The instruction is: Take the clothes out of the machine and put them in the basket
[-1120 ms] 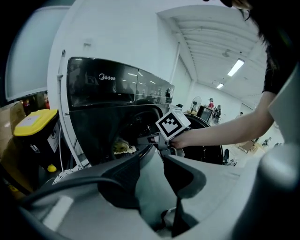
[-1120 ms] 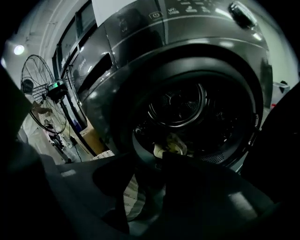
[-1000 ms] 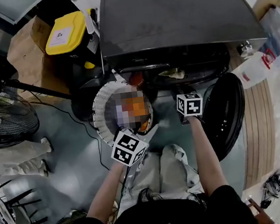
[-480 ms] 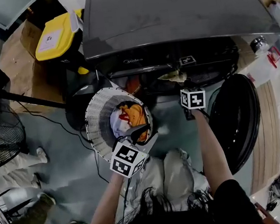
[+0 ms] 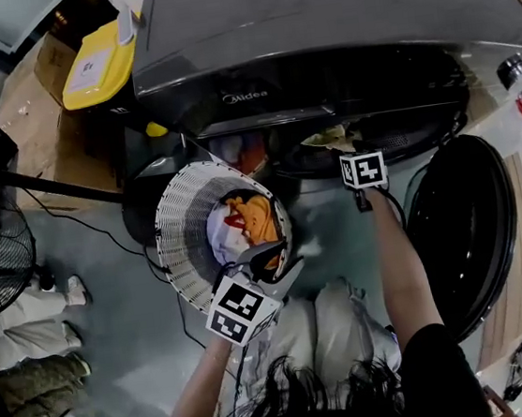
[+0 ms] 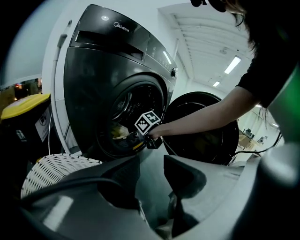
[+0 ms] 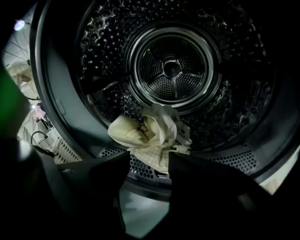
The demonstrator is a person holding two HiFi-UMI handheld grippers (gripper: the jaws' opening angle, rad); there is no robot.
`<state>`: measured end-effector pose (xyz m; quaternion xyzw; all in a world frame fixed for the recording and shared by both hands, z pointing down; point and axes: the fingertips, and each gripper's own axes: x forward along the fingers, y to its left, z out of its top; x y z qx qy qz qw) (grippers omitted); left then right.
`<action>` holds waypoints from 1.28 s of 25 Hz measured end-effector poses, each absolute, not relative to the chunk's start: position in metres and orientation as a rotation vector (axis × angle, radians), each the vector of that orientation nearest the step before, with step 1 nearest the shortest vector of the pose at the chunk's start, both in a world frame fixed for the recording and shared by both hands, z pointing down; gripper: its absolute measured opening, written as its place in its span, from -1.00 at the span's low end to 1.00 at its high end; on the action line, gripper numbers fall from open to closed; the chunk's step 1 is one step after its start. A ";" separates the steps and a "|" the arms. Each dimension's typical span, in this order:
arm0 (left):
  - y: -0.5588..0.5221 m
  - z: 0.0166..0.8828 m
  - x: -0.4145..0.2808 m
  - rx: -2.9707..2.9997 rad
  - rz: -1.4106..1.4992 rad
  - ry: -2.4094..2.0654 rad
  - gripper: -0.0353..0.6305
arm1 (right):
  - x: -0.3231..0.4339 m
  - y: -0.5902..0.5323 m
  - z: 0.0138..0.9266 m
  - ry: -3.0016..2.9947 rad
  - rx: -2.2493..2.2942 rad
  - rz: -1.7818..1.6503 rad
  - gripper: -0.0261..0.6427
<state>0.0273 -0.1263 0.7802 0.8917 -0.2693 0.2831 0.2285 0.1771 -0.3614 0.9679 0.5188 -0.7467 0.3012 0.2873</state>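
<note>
Both empty: left gripper (image 6: 151,161) fingers spread by basket (image 5: 175,237), right gripper (image 7: 149,163) fingers just widening before cream cloth (image 7: 151,131) in drum (image 7: 173,70).

The left gripper (image 6: 152,171) fills the lower frame, its dark jaws apart with nothing between them. Above stands a dark washing machine (image 6: 108,70), its round door (image 6: 206,136) swung open at centre right. A white basket (image 6: 51,168) sits at lower left.
</note>
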 end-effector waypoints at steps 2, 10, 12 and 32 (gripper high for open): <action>-0.125 0.780 0.021 2.447 0.773 -0.751 -0.39 | 0.177 -0.361 0.980 -1.959 1.365 0.823 -0.14; -0.128 0.773 0.005 2.414 0.743 -0.808 -0.39 | 0.210 -0.362 0.966 -1.927 1.549 0.929 -0.80; -0.125 0.765 0.005 2.403 0.749 -0.797 -0.39 | 0.207 -0.353 0.954 -1.970 1.544 0.950 -0.80; -0.074 0.602 0.030 2.357 0.841 -0.722 -0.39 | 0.177 -0.226 0.714 -2.212 1.499 1.264 -0.81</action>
